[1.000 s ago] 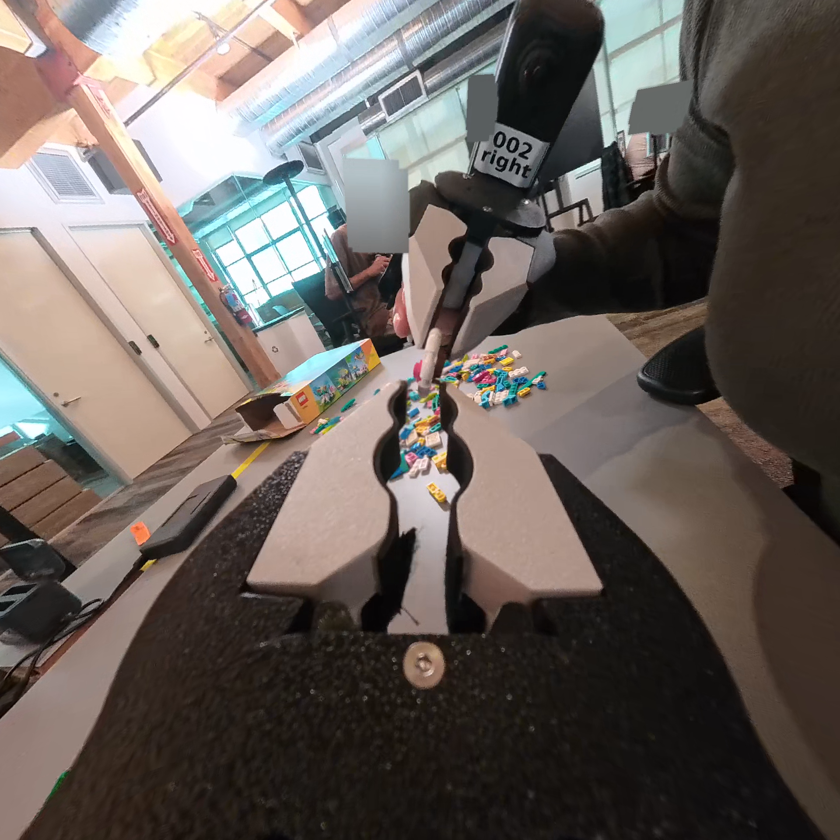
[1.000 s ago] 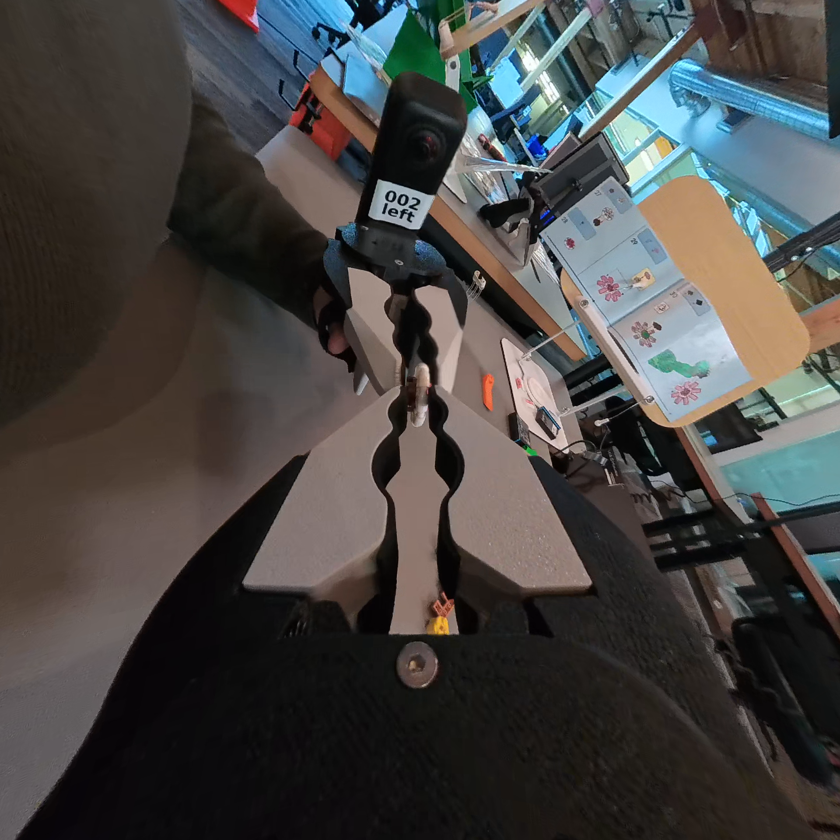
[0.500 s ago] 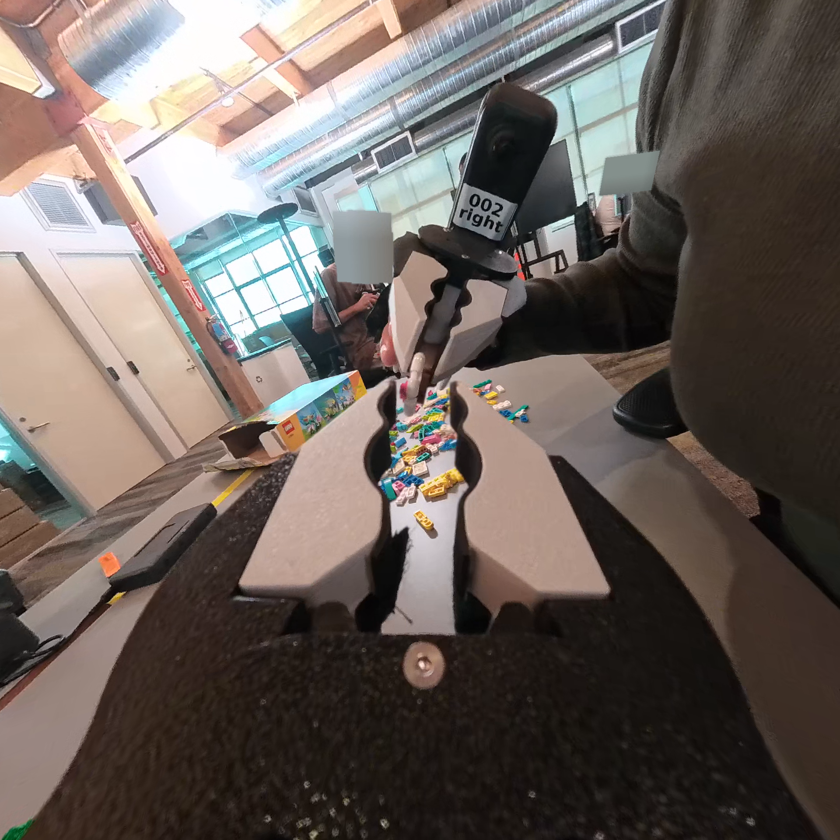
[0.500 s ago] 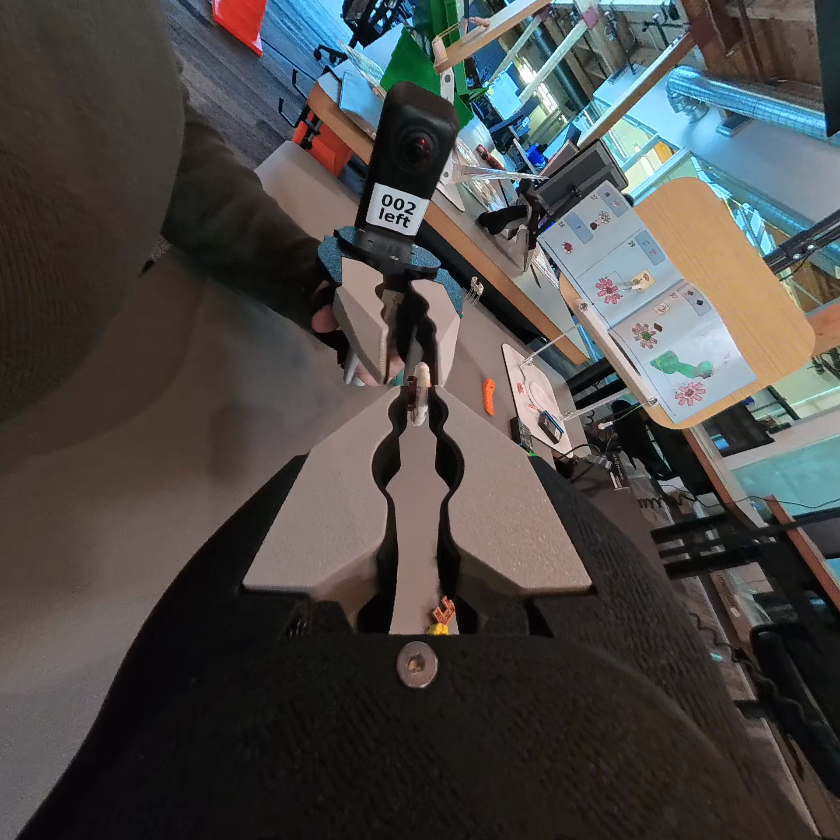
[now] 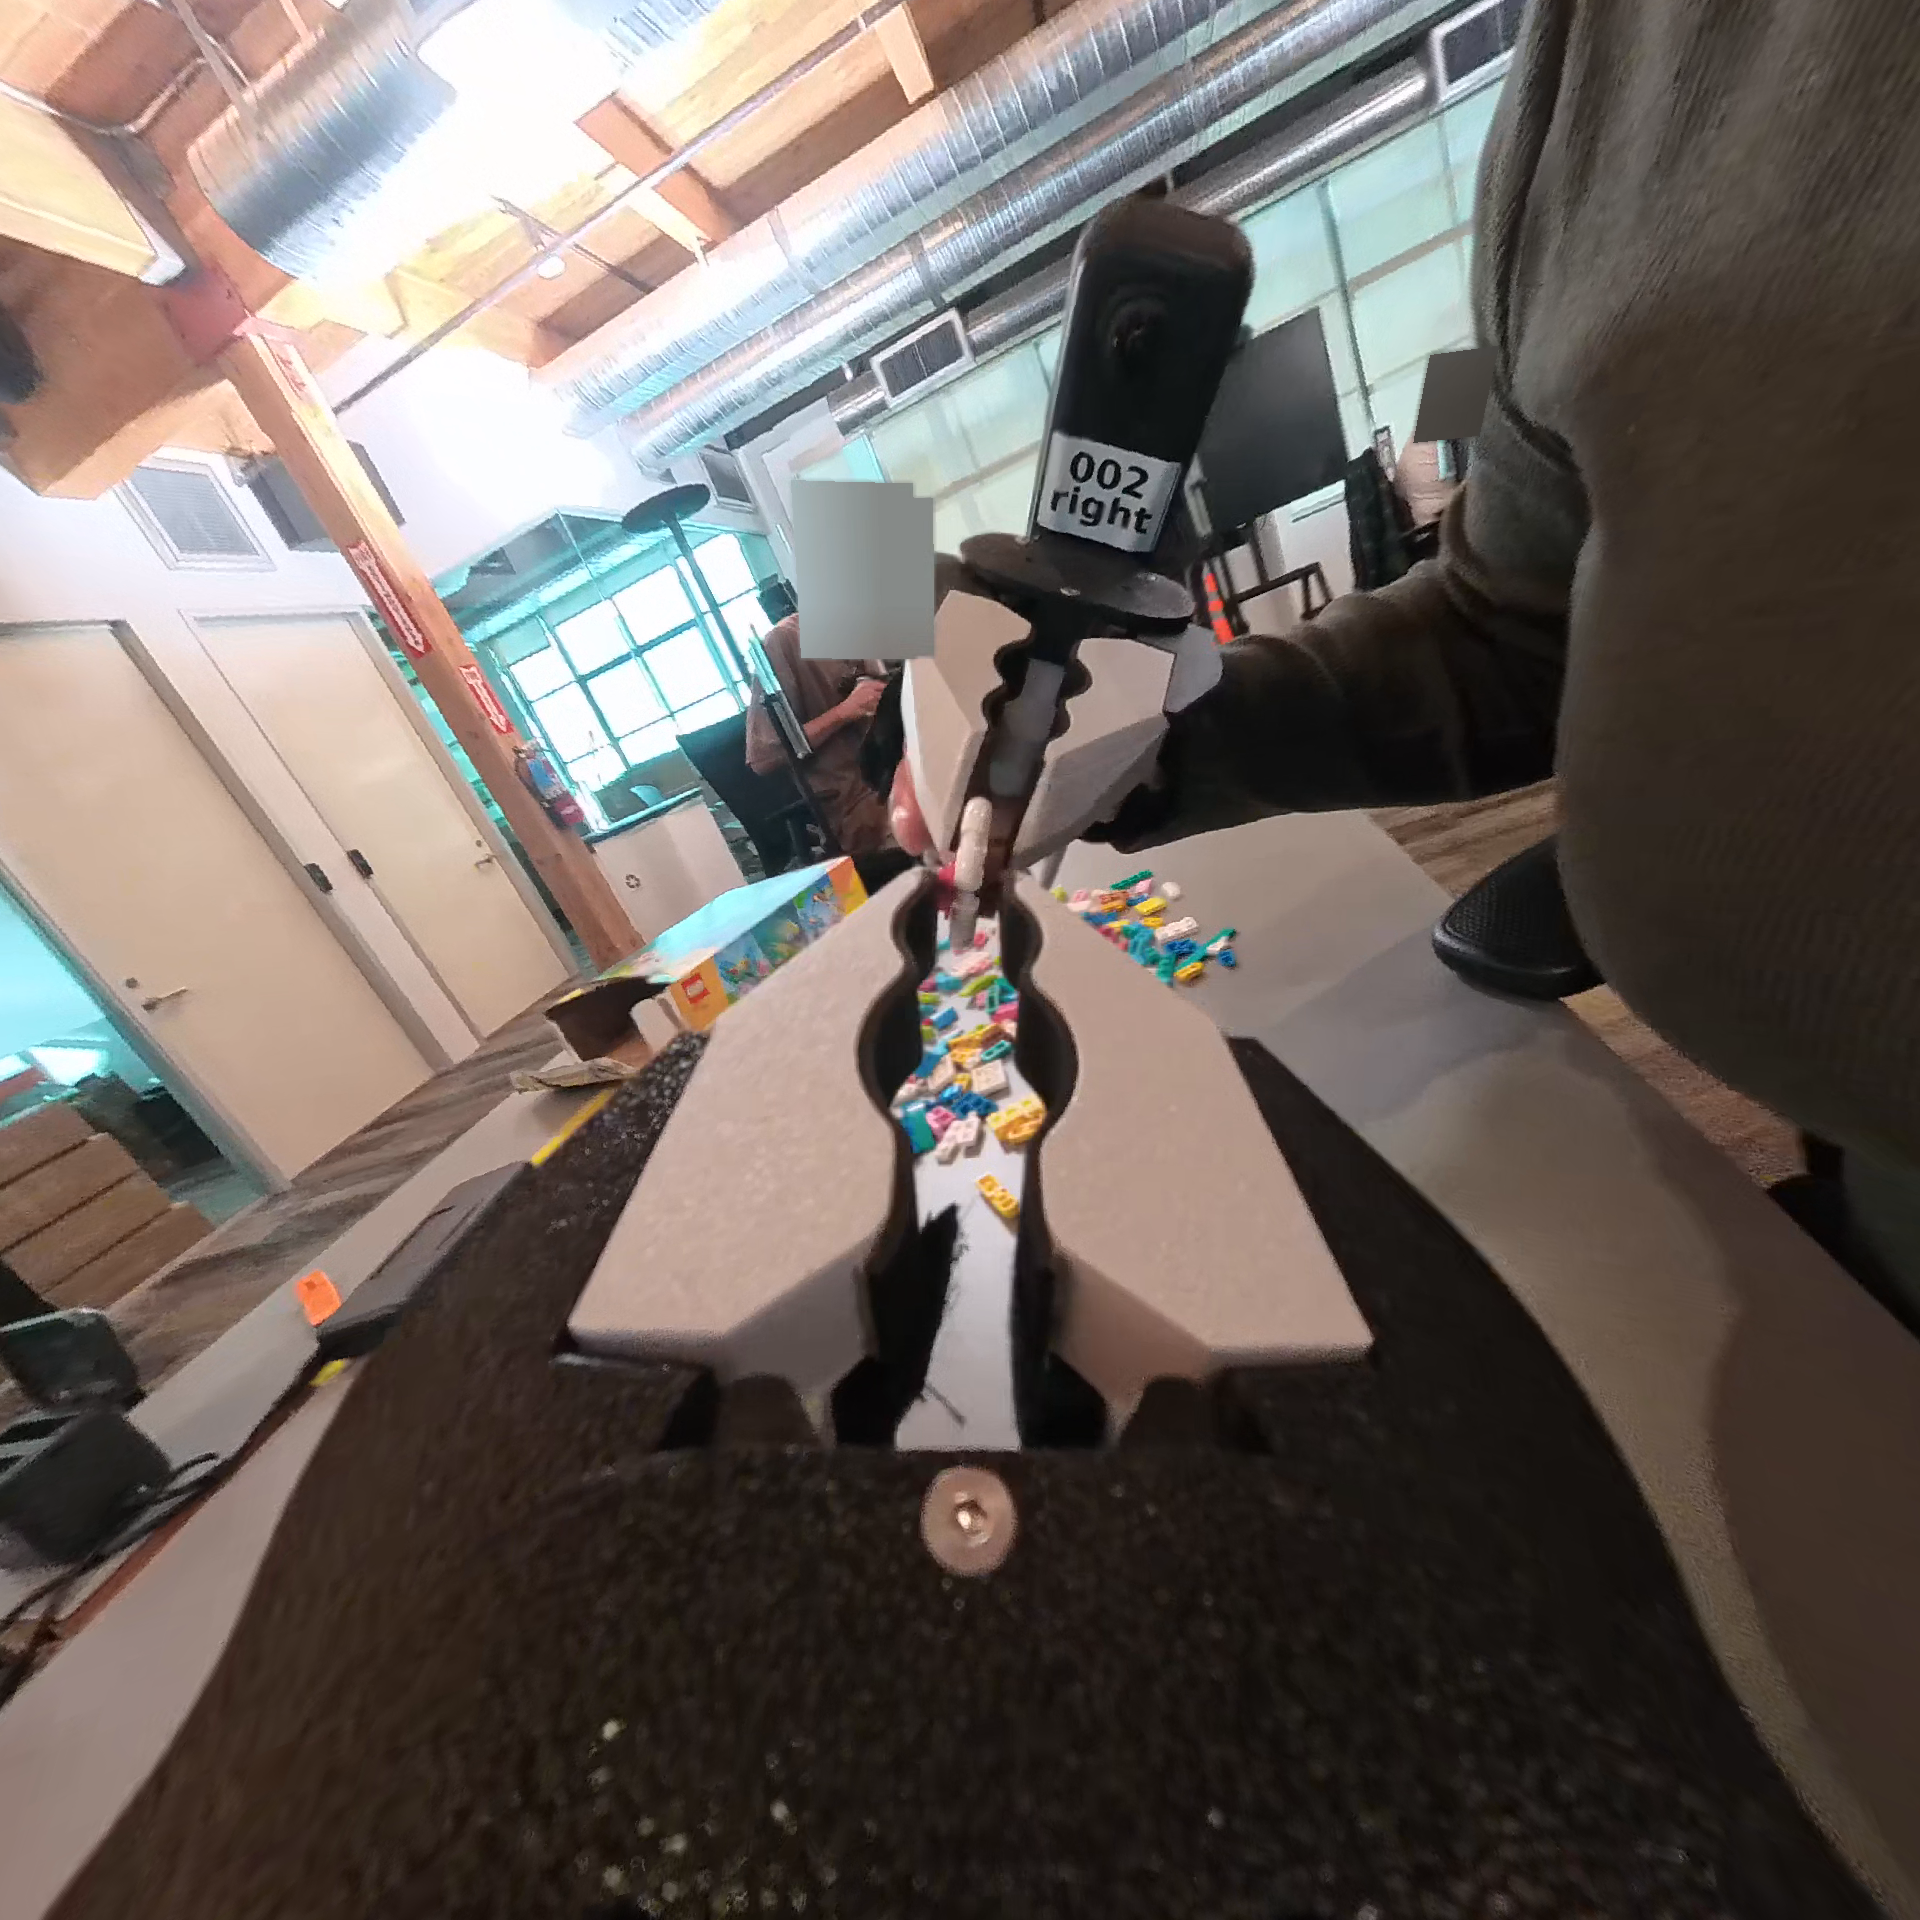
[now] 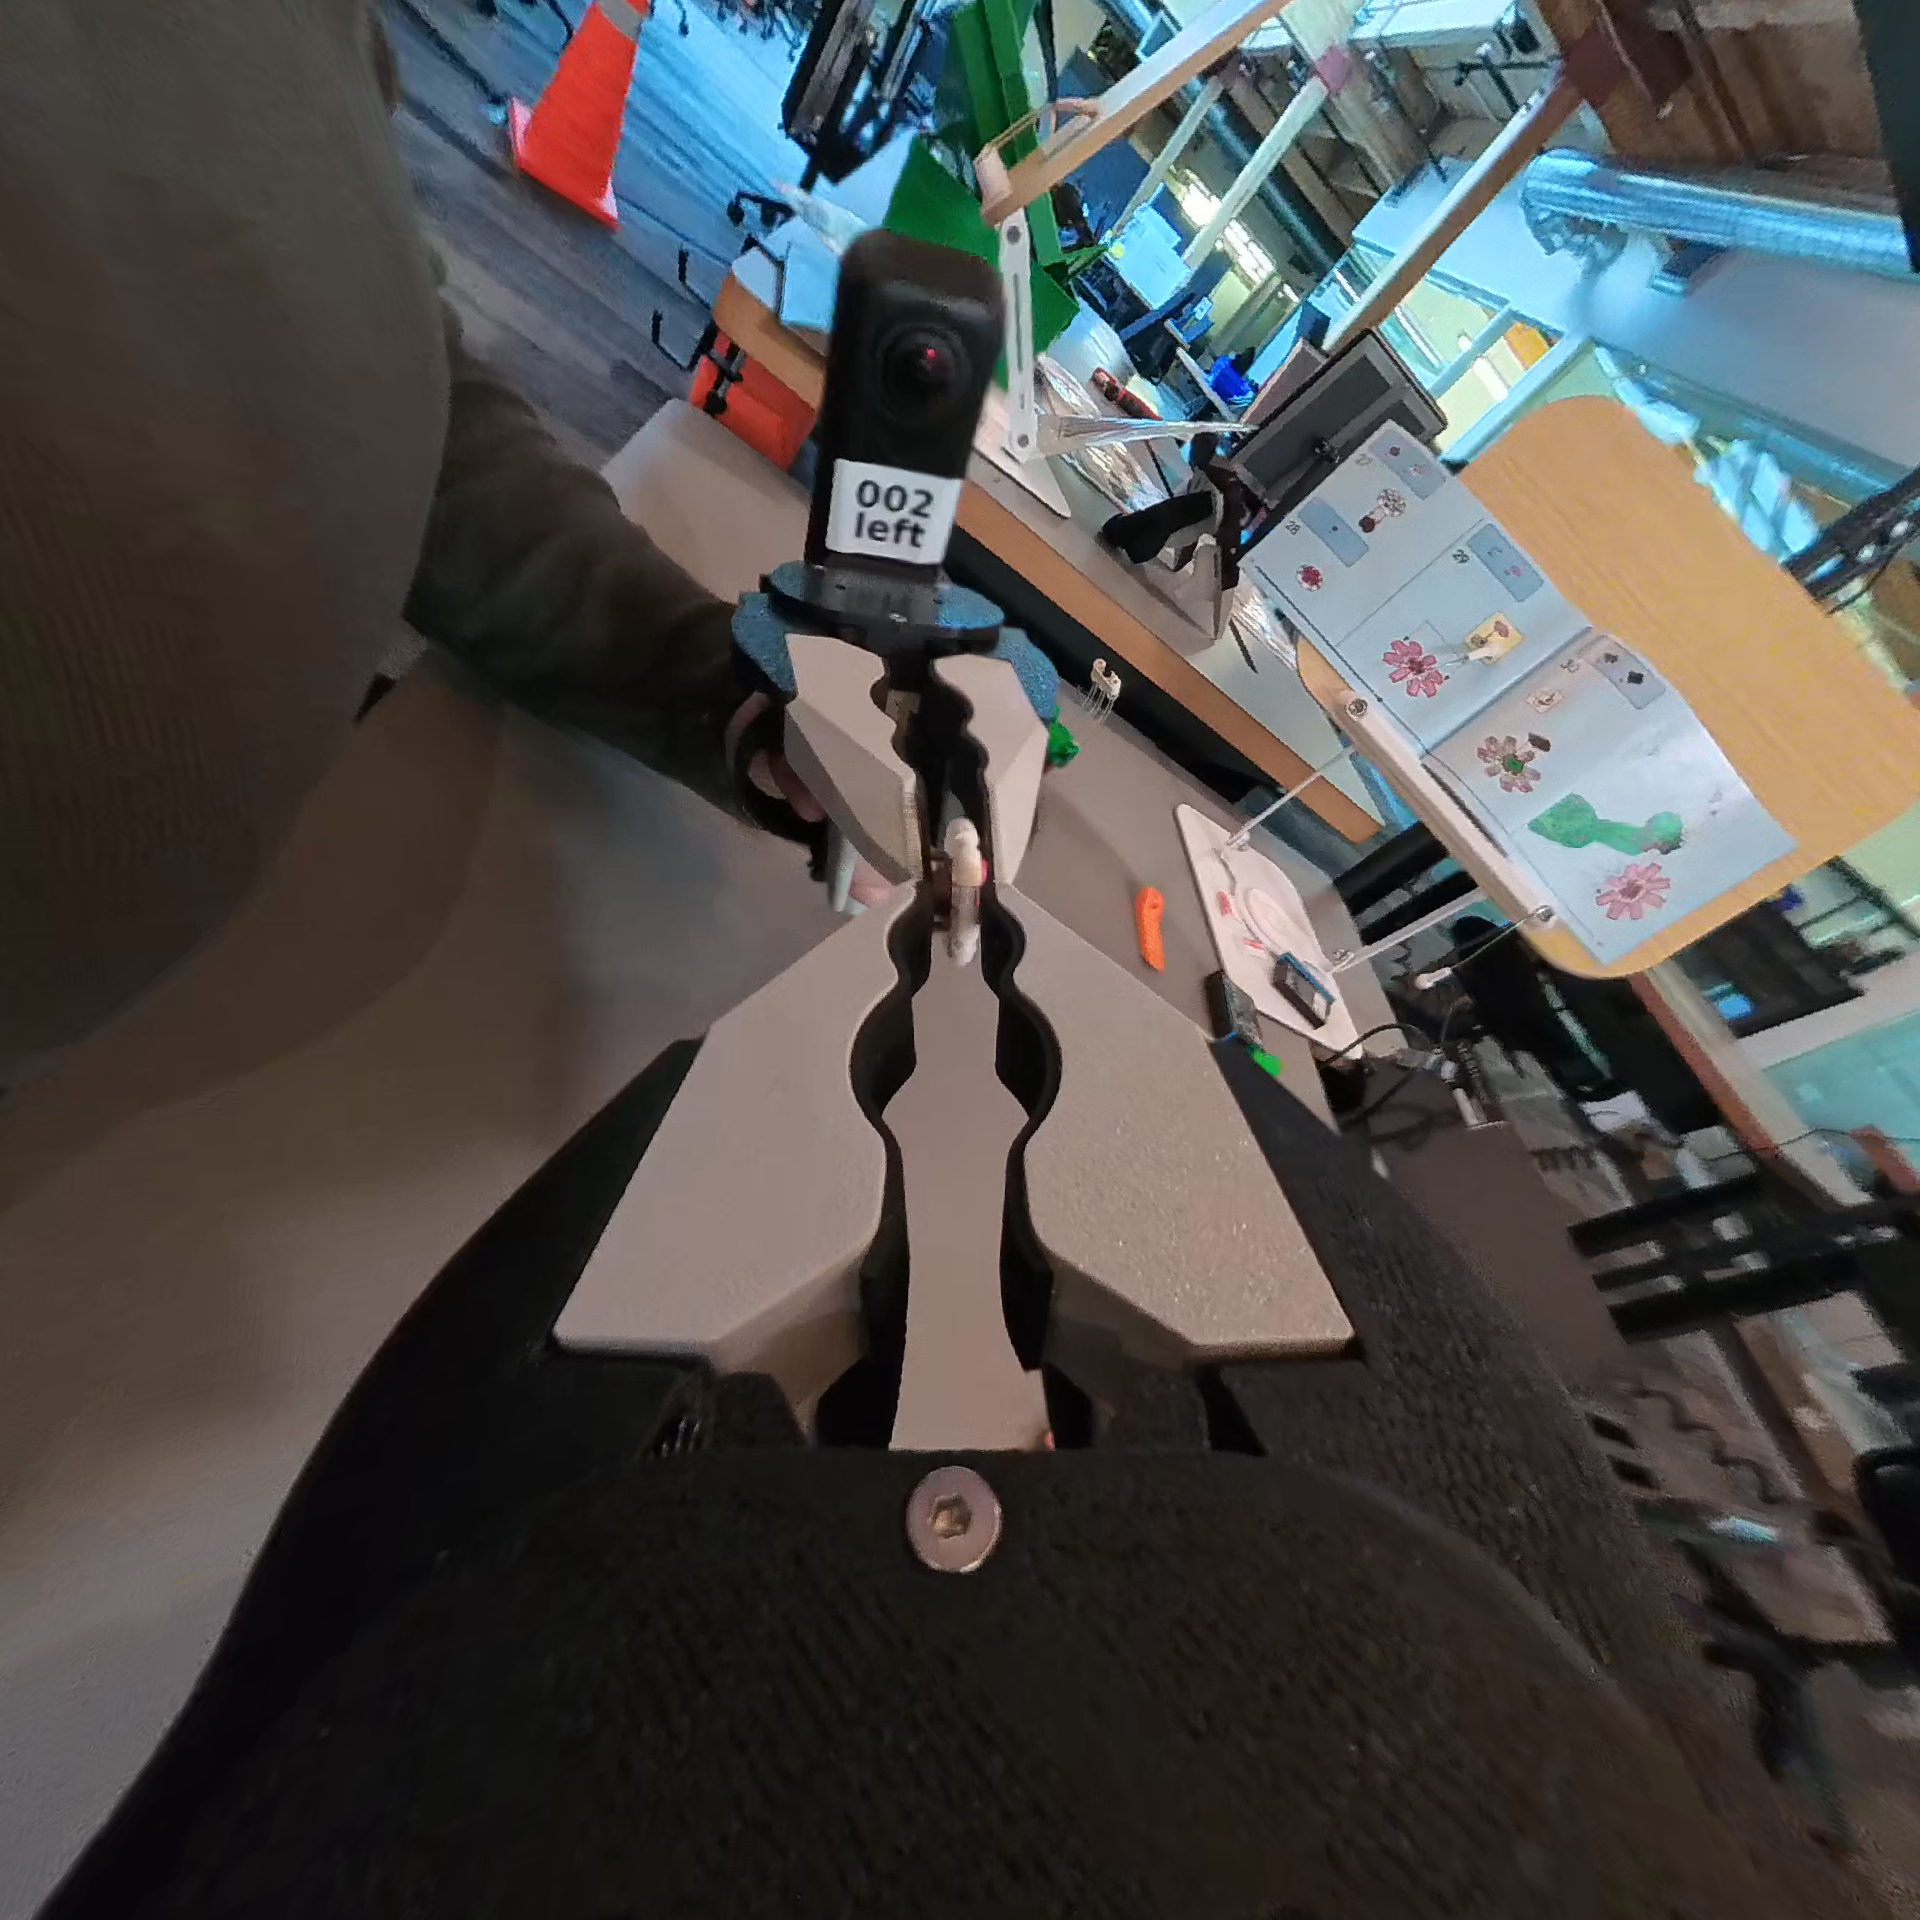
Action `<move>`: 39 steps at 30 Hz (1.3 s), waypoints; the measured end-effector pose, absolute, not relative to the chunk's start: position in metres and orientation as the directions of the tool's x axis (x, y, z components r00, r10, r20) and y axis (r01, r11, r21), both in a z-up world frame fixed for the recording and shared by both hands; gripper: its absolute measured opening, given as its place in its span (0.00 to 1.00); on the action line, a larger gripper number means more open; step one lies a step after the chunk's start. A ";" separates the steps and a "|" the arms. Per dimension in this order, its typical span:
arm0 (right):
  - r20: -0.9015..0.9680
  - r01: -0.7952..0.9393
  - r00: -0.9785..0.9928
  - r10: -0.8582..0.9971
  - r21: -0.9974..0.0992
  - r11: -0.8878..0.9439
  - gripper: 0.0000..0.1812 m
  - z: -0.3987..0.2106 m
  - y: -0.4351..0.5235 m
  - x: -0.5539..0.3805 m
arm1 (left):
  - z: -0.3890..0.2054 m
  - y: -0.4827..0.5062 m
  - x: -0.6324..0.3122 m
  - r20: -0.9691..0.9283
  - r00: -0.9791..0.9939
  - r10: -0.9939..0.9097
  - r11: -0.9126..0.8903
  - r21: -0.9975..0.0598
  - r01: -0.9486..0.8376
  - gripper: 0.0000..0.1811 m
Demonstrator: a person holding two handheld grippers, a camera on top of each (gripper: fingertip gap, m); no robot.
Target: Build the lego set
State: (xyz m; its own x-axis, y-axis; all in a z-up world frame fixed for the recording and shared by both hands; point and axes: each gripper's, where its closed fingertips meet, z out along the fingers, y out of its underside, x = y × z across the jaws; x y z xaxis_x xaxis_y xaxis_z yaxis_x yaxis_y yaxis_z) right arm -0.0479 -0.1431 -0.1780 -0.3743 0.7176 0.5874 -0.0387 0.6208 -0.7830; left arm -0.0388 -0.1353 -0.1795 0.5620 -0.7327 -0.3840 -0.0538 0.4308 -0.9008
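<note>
My two grippers face each other above the grey table (image 5: 1351,1091), tip to tip. In the left wrist view the right gripper (image 5: 977,831) is shut on a small white piece (image 5: 971,847) that sticks down between my left gripper's fingertips. My left gripper (image 5: 961,894) is narrowed around a small pink bit (image 5: 945,881) joined to that piece. In the right wrist view the white piece (image 6: 961,914) sits at my right gripper (image 6: 954,920) with a brown part (image 6: 940,883) beside it. The left gripper (image 6: 951,836) meets it from the far side.
Loose coloured bricks (image 5: 966,1060) lie in a heap under the grippers, with more to the right (image 5: 1143,925). A set box (image 5: 748,951) lies at the table's far left. An open instruction booklet (image 6: 1507,707) stands on a wooden board. An orange tool (image 6: 1148,925) lies nearby.
The grippers drew a little apart half a second ago and have closed in again. The white piece now reaches between the left fingertips.
</note>
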 end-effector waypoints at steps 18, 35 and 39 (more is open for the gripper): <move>0.065 0.664 0.152 0.986 -0.746 -0.053 0.08 -0.328 0.154 -0.074 | -0.245 -0.063 -0.082 -0.749 0.596 -0.288 0.365 -0.662 -0.655 0.05; 0.079 0.479 -0.170 0.982 -0.864 0.152 0.03 -0.273 0.063 -0.092 | -0.253 -0.063 -0.081 -0.924 0.348 -0.157 0.360 -0.382 -0.851 0.04; 0.002 0.400 -0.455 0.890 -0.893 0.206 0.03 -0.240 -0.041 -0.085 | -0.251 -0.063 -0.082 -0.954 0.280 -0.105 0.356 -0.298 -0.885 0.05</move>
State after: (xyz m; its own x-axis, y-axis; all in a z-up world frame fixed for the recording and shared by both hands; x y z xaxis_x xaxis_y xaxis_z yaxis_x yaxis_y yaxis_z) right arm -0.0852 -0.0406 -0.2400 -0.4552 0.8904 0.0015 0.3999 0.2060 -0.8931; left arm -0.0819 -0.0635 -0.2509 0.2796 -0.1046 -0.9544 -0.8854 0.3564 -0.2985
